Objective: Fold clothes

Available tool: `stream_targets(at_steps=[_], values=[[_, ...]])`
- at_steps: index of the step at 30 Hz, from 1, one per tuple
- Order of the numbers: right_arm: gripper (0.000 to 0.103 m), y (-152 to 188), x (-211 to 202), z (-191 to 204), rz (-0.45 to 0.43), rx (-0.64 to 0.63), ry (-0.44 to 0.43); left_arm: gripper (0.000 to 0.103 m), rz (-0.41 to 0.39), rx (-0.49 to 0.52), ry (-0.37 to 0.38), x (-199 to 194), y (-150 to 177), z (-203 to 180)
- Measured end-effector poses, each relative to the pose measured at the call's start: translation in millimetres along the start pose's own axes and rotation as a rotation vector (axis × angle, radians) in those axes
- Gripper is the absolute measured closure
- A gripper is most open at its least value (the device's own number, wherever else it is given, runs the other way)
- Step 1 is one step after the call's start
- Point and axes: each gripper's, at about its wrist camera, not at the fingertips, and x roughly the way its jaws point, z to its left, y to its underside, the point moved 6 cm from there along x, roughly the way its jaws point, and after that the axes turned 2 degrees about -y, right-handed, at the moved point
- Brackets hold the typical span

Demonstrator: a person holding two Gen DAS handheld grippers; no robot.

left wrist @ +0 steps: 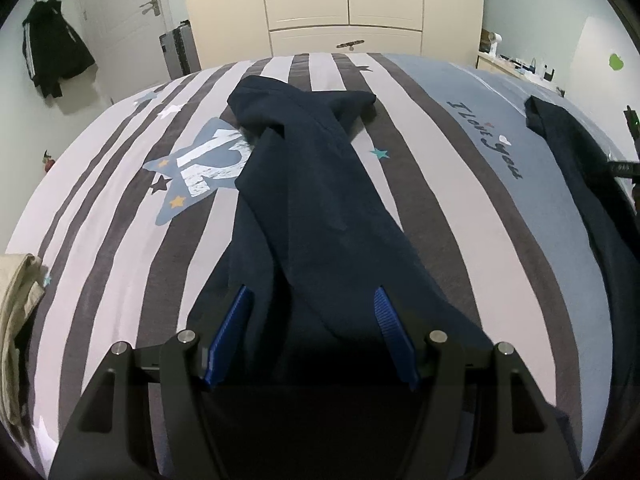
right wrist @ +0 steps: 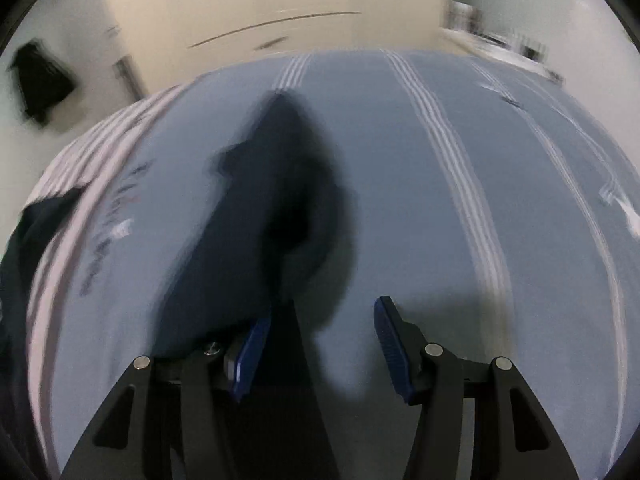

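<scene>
A dark navy garment (left wrist: 312, 184) lies rumpled and lengthwise on the striped bed cover (left wrist: 440, 160). Its near end runs between the fingers of my left gripper (left wrist: 311, 290), whose blue pads (left wrist: 236, 320) stand wide apart and open over the cloth. More navy cloth (left wrist: 580, 168) lies at the right of that view. The right wrist view is blurred by motion. There a navy piece (right wrist: 256, 232) stretches away on the blue cover (right wrist: 400, 200) and drapes over the left finger of my right gripper (right wrist: 324, 308). Its jaws stand apart, and the right pad (right wrist: 390, 336) is bare.
A beige garment (left wrist: 16, 300) lies at the bed's left edge. Beyond the bed stand a cream wardrobe (left wrist: 344, 0), a grey suitcase (left wrist: 180, 52) and a door with a black jacket (left wrist: 52, 52) hanging beside it. A cluttered desk (left wrist: 516, 64) is at the far right.
</scene>
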Motion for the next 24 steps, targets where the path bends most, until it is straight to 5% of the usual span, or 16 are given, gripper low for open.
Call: stream_targets(at_steps=[4, 8, 10, 13, 20, 22, 24], values=[[0.053, 5.4, 16.8, 30.6, 0.022, -0.059, 0.031, 0.041, 0.002, 0.005, 0.001, 0.6, -2.3, -1.9], [0.057, 5.3, 21.4, 22.7, 0.002, 0.047, 0.029, 0.041, 0.001, 0.011, 0.003, 0.9, -3.9, -0.9], [0.102, 1.8, 19.0, 23.6, -0.011, 0.091, -0.016, 0.041, 0.001, 0.012, 0.004, 1.0, -3.9, -1.3], [0.103, -15.3, 6.4, 37.1, -0.042, 0.032, 0.015, 0.041, 0.001, 0.012, 0.004, 1.5, -4.9, -2.4], [0.103, -112.4, -86.7, -5.8, -0.344, 0.068, 0.266, 0.041, -0.008, 0.003, 0.008, 0.7, -10.0, -3.2], [0.103, -127.4, -84.5, -14.3, -0.308, 0.113, 0.190, 0.041, -0.004, -0.005, 0.008, 1.3, -9.8, -3.3], [0.103, -120.5, -75.7, -20.1, -0.247, 0.083, 0.208, 0.041, 0.000, -0.012, 0.008, 1.6, -9.4, -4.0]])
